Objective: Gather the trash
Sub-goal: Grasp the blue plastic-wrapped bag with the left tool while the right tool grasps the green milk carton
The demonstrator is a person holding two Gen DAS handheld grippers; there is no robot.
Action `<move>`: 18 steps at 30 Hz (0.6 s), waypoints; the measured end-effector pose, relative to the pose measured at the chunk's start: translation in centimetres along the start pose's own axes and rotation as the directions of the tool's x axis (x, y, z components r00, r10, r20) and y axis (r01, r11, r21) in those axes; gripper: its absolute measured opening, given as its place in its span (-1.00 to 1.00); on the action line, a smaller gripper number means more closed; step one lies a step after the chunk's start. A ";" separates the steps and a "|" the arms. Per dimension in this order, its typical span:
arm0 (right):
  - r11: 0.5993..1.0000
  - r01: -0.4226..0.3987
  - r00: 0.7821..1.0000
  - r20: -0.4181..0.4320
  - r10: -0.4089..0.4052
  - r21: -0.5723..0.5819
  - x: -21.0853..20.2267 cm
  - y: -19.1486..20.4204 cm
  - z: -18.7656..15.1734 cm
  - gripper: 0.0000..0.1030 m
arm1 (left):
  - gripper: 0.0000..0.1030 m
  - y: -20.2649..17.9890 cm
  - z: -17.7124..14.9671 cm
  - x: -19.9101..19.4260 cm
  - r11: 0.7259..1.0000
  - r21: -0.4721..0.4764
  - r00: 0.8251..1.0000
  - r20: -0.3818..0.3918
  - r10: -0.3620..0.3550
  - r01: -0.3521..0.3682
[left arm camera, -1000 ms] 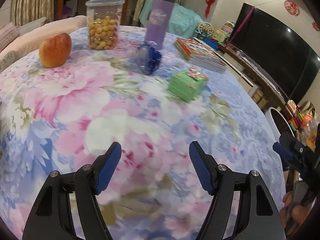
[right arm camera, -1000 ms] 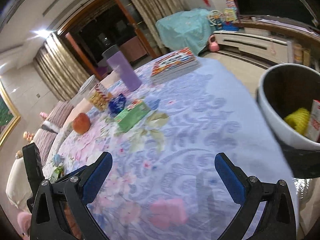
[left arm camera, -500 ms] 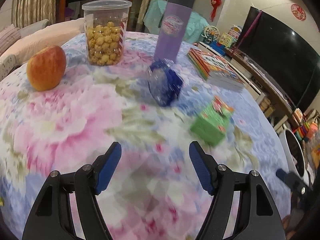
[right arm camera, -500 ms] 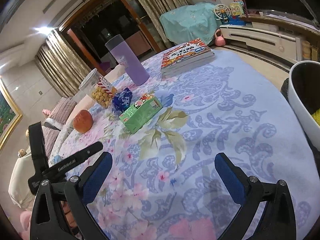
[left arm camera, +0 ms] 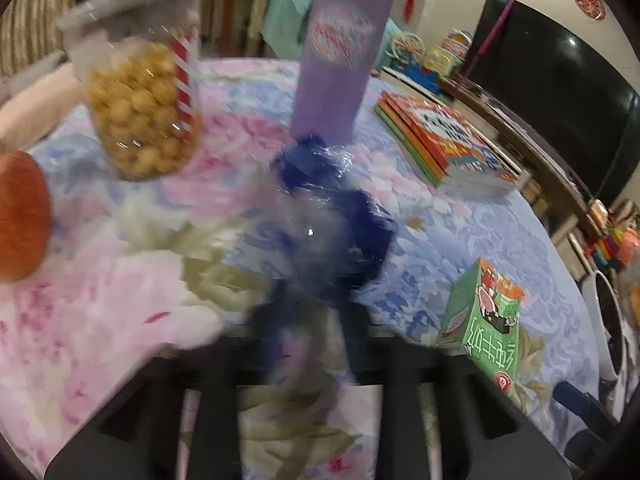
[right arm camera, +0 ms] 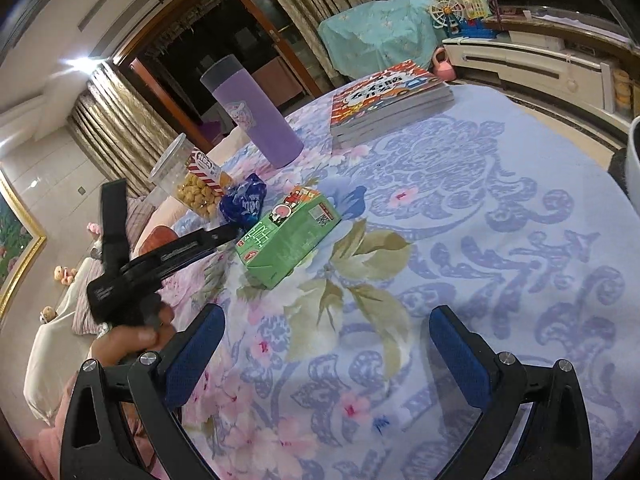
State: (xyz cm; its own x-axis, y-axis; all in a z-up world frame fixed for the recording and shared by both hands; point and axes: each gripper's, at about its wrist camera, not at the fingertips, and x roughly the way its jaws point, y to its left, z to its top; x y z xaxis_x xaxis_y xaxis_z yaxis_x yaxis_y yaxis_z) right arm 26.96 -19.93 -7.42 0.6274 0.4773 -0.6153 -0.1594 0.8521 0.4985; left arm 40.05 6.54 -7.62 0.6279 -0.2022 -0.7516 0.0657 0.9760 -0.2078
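Note:
A crumpled blue wrapper (left arm camera: 332,232) lies on the floral tablecloth just in front of my left gripper (left arm camera: 308,328). The left view is blurred; its fingers look closer together, right at the wrapper's near edge, and I cannot tell if they grip it. In the right wrist view the wrapper (right arm camera: 244,200) sits by the left gripper's tips (right arm camera: 228,234). A green carton (right arm camera: 290,232) lies on its side beside it, also in the left wrist view (left arm camera: 486,316). My right gripper (right arm camera: 326,346) is open and empty over the cloth.
A popcorn jar (left arm camera: 140,108), a purple tumbler (left arm camera: 336,60), an apple (left arm camera: 20,216) and a stack of books (left arm camera: 444,144) stand on the table. A white bin rim (right arm camera: 632,160) shows at the table's right edge.
My left gripper has moved forward to the blue wrapper and its fingers have drawn closer together. My right gripper has moved further over the table towards the green carton.

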 end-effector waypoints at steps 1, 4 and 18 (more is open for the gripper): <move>1.000 0.002 1.000 -0.001 -0.002 0.002 0.1 0.1 0.0 0.99 | -0.81 0.0 0.0 -0.2 1.000 -0.002 1.000 0.005 -0.007 0.007; 1.000 0.009 1.000 0.005 -0.009 0.008 0.3 0.2 0.3 1.00 | -0.84 0.1 -0.7 -2.0 1.000 0.012 0.999 0.042 -0.009 0.009; 0.994 0.053 0.998 0.020 -0.051 -0.094 5.2 5.8 1.8 0.99 | -0.93 4.8 -10.6 -11.0 0.990 -0.131 0.998 0.047 -0.047 0.053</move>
State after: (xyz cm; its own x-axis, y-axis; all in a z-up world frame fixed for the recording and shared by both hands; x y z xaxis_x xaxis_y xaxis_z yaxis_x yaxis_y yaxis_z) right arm 30.63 -12.87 -6.62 0.6501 0.4284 -0.6276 -0.1971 0.8927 0.4052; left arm 25.23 12.58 -6.96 0.6596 -0.2439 -0.7110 -0.0031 0.9450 -0.3271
